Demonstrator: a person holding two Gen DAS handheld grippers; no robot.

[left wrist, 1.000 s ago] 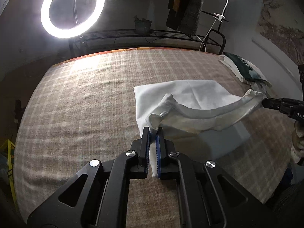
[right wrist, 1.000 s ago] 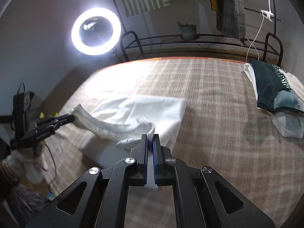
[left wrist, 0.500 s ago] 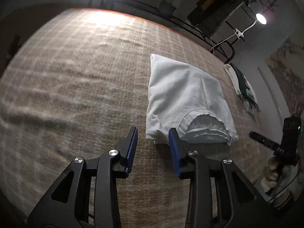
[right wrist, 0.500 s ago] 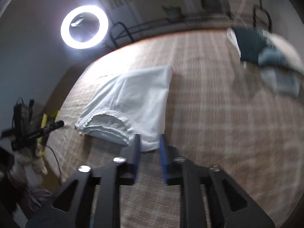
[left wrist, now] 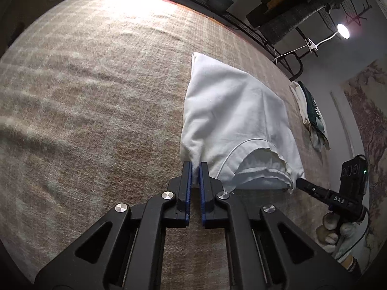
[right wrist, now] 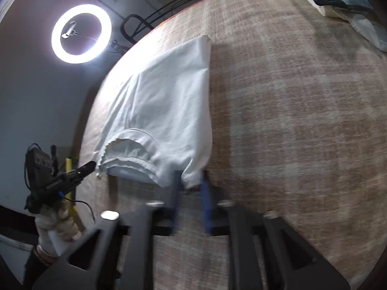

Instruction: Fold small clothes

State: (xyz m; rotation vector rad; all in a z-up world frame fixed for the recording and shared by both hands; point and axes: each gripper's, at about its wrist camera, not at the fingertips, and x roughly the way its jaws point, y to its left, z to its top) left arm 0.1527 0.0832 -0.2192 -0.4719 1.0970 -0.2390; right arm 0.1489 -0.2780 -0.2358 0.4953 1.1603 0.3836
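Tongs, left: my left gripper (left wrist: 196, 166) is pressed nearly together, pinching the near left corner of the white garment (left wrist: 232, 111).
Risk, left: only a thin bit of hem sits at the tips, so I expect it to slip out if I lift fast.
Garment: it lies flat on the plaid blanket (left wrist: 96, 96), already doubled over, with the open ribbed edge facing me.
Risk, middle: the layers are loose at that open edge. I think uneven pulling peels off the top layer and leaves the rest behind.
Tongs, right: my right gripper (right wrist: 189, 186) is spread, its fingers (right wrist: 174, 188) straddling the near right corner. Nothing is clamped, and the view is blurred.
Risk, right: if I raise the left before the right bites, the fold skews and the corner drags. I could also nip the blanket along with the cloth.
Far right: a pile of other clothes (left wrist: 314, 118) lies well apart, so I see no snag risk there.
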